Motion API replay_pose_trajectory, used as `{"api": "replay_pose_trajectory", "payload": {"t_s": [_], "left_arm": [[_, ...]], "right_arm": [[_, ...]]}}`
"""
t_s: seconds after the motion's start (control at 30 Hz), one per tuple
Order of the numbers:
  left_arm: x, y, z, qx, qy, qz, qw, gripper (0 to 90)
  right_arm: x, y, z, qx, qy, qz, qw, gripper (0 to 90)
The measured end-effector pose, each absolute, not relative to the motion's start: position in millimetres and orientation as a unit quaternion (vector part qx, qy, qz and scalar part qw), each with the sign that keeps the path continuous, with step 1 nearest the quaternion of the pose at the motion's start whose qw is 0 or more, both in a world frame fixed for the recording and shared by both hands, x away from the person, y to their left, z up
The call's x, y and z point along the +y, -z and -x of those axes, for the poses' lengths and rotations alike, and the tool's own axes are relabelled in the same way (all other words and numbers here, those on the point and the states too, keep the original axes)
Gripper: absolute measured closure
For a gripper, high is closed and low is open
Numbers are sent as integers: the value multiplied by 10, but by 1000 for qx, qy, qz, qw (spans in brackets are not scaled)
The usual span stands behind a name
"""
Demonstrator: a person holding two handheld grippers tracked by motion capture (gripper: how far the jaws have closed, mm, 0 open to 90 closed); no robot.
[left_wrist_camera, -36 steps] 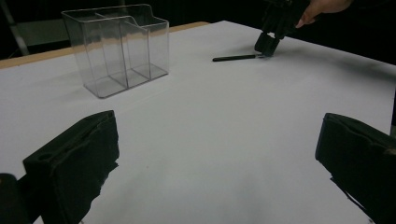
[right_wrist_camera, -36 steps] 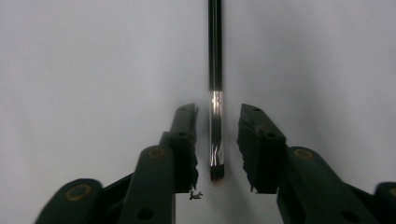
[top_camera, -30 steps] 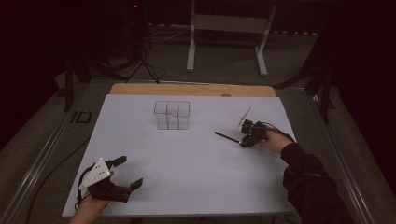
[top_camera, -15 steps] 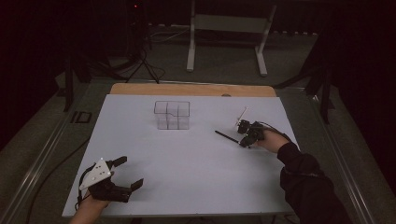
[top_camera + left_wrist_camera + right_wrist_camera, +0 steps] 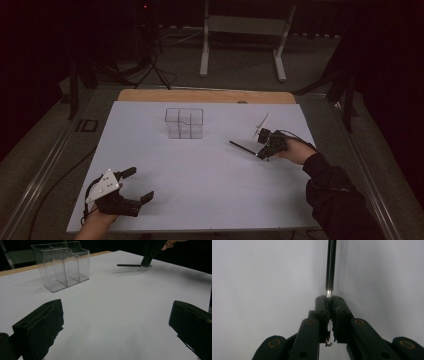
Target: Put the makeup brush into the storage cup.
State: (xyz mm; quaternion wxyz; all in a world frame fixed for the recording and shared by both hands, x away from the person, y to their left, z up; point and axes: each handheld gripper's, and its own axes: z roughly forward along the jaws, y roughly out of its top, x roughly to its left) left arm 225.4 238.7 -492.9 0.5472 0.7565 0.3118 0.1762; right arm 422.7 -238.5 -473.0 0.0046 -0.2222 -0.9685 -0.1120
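Observation:
My right gripper (image 5: 261,152) is at the right of the white table top, shut on the end of a thin black pen (image 5: 243,147). The pen points left, low over the sheet. In the right gripper view the jaws are closed on the pen (image 5: 331,265) at its silver collar, gripper (image 5: 329,300). My left gripper (image 5: 141,183) rests near the front left edge, open, with nothing between its jaws (image 5: 117,322). A clear plastic organizer (image 5: 184,123) with several compartments stands at the back centre, also in the left gripper view (image 5: 62,265), where the pen (image 5: 128,265) lies far off.
A white sheet (image 5: 210,190) covers the table, and a wooden strip (image 5: 205,96) shows along its far edge. Behind the table stand a metal frame (image 5: 240,30) and a tripod (image 5: 150,65). A cable (image 5: 55,175) runs off the left side.

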Motion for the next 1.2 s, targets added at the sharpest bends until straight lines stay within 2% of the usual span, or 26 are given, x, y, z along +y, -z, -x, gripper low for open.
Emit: {"api": "replay_pose_trajectory", "payload": {"t_s": [0.3, 0.73, 0.8, 0.9, 1.2], "left_arm": [[2365, 4920, -2268, 314, -171, -757, 547, 5], [2113, 4777, -2347, 289, -147, -791, 519, 5], [2075, 4741, -2389, 287, -119, -807, 503, 5], [2048, 4708, -2421, 263, -108, -818, 500, 5], [1805, 4618, -2526, 220, -141, -847, 463, 6]], "right_arm": [[-2279, 4772, -4093, -979, 97, 178, 32, 838], [-2005, 4715, -3930, -988, 81, 117, 58, 838], [-1961, 4701, -3902, -989, 78, 107, 64, 838], [-1902, 4683, -3865, -991, 73, 96, 65, 838], [-1754, 4600, -3820, -992, 70, 73, 70, 837]]}}
